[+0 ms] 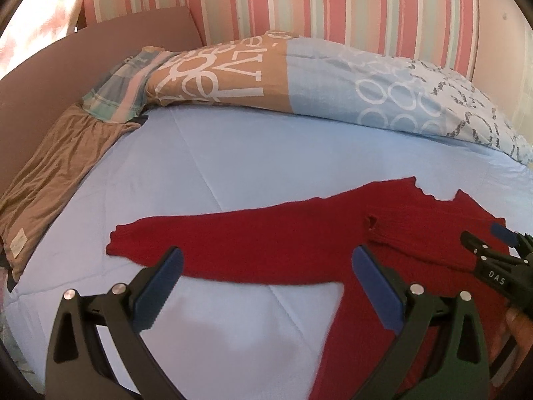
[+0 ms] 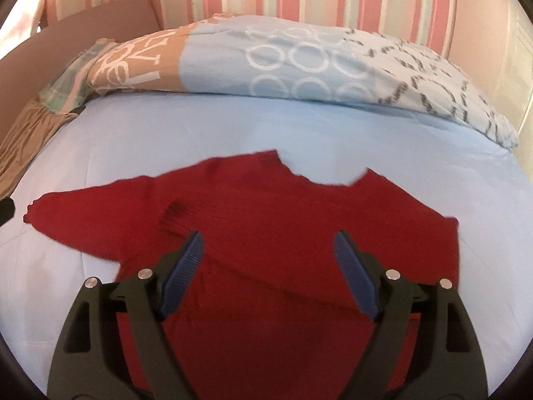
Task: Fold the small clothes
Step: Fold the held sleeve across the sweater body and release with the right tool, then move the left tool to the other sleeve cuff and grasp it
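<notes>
Mid-fold on red sweater: one sleeve laid across chest, other still spread on bed. Left tool and right tool agape, empty. Next, probably: pinch spread cuff, carry inward

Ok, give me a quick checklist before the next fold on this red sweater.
1. Right sleeve folded across the body: ok.
2. Left sleeve still stretched out flat on the sheet: not ok, fold it next.
3. Left gripper open and empty: ok.
4. Right gripper open, nothing pinched: ok.
5. Sweater body flat, no big wrinkles: ok.
6. Bottom hem straight: cannot tell, it is out of view.
</notes>
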Tool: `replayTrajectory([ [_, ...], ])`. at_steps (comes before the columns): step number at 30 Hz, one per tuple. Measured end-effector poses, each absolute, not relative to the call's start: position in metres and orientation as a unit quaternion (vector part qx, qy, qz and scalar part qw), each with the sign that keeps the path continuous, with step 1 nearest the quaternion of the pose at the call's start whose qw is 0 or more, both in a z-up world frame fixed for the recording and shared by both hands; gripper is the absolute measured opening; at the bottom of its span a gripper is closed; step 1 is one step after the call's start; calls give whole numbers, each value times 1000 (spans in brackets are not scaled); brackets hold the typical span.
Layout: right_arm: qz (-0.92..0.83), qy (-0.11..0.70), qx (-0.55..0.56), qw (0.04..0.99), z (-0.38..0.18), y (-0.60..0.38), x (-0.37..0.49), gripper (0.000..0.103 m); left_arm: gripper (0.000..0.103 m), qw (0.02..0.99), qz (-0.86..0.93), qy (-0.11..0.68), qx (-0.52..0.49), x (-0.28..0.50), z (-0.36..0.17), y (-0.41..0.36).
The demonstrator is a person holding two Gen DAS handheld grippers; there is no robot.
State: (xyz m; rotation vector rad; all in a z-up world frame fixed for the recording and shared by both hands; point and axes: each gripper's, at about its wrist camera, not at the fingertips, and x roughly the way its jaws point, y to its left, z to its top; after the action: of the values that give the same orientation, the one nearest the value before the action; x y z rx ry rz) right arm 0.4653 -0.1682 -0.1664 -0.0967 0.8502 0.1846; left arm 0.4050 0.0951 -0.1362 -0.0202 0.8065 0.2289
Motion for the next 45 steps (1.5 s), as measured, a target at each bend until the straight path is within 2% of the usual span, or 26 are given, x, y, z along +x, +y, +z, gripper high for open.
replayTrajectory([
  [11, 50, 410, -29, 910, -120, -215, 367, 81, 101, 911, 93, 402, -5, 358, -113, 73],
  [13, 39, 401, -19, 915, -106, -222, 348, 86, 101, 913, 75, 402, -5, 348, -109, 68],
  [14, 32, 397, -20, 917, -100, -225, 342, 94, 101, 913, 66, 403, -4, 342, -108, 65],
  [15, 25, 391, -23, 920, -94, -227, 336, 96, 101, 914, 58, 401, -2, 336, -106, 63],
  [20, 7, 386, -18, 922, -72, -241, 310, 96, 101, 915, 50, 399, -8, 314, -108, 75],
  [29, 11, 376, -43, 926, -54, -212, 284, 96, 101, 907, 82, 412, -11, 305, -141, 165],
  [45, 63, 378, -65, 921, -86, -87, 320, 96, 101, 901, 103, 416, -69, 334, -181, 347],
])
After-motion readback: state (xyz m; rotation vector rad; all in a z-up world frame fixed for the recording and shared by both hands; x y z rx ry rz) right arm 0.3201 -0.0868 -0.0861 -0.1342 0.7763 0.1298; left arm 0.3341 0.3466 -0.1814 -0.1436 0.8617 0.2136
